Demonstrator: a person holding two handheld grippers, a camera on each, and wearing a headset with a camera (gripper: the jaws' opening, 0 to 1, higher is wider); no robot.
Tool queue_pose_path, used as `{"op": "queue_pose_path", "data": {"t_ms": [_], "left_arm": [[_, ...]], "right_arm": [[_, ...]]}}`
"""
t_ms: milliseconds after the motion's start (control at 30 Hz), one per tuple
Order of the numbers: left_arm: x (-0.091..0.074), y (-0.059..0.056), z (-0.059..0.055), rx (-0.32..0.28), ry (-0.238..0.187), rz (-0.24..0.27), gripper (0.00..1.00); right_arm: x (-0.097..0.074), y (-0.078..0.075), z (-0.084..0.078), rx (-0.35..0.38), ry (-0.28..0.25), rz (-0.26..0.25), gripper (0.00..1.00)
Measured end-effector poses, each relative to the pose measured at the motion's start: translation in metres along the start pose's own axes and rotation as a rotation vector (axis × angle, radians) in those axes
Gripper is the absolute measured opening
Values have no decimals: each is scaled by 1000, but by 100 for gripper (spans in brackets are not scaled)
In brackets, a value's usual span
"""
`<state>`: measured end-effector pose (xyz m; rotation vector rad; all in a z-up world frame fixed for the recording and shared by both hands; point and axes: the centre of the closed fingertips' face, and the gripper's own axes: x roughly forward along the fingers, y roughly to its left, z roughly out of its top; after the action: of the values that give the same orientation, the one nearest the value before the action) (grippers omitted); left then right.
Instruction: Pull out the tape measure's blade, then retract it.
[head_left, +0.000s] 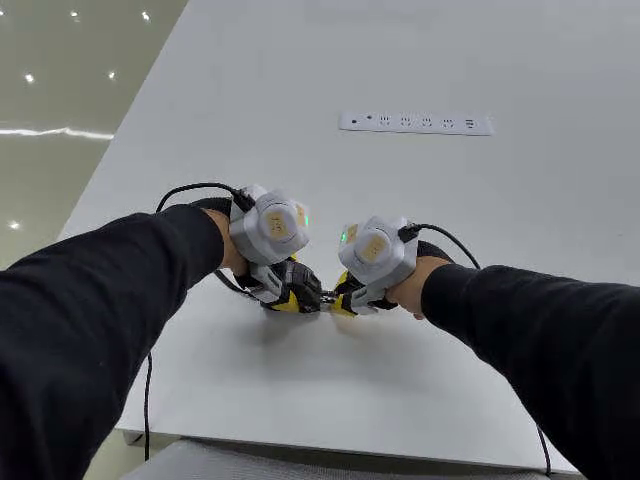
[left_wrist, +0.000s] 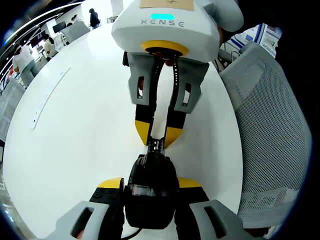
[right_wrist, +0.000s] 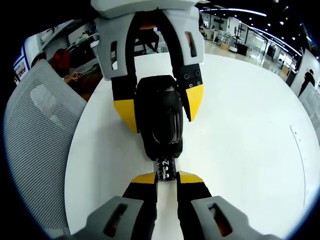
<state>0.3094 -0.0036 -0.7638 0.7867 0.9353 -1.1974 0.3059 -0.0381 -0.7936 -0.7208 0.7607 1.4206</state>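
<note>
At lower centre of the left gripper view, the tape measure (left_wrist: 150, 200) is clenched by the left tool (left_wrist: 150, 183). Its blade (right_wrist: 164, 168), barely exposed, is pinched by the right tool (right_wrist: 166, 178). The pull is judged hardly begun, with retraction not yet done.

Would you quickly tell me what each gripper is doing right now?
The left gripper is shut on the tape measure.
The right gripper is shut on the blade.

You have one tape measure (left_wrist: 150, 197) and two grippers: your left gripper (head_left: 287, 298) and your right gripper (head_left: 345, 300). Count also one white table (head_left: 420, 60), one power strip (head_left: 415, 122), one mesh chair (right_wrist: 35, 135).
</note>
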Motion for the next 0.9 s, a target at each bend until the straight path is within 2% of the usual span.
{"op": "queue_pose_path", "data": {"t_ms": [67,167,533,900], "left_arm": [[0,0,0,-2,2,-1,35],[0,1,0,-8,1,-5,35],[0,2,-1,-7,-3,-10,35],[1,0,0,-17,-6,-3,35]], "right_arm": [[-1,-1,-1,-4,2,-3,9],[-3,-3,-2,44,-10,-1,9],[-9,-2,-12,23,3,-5,9],[-14,-4,-18,58,-5,-13,9]]}}
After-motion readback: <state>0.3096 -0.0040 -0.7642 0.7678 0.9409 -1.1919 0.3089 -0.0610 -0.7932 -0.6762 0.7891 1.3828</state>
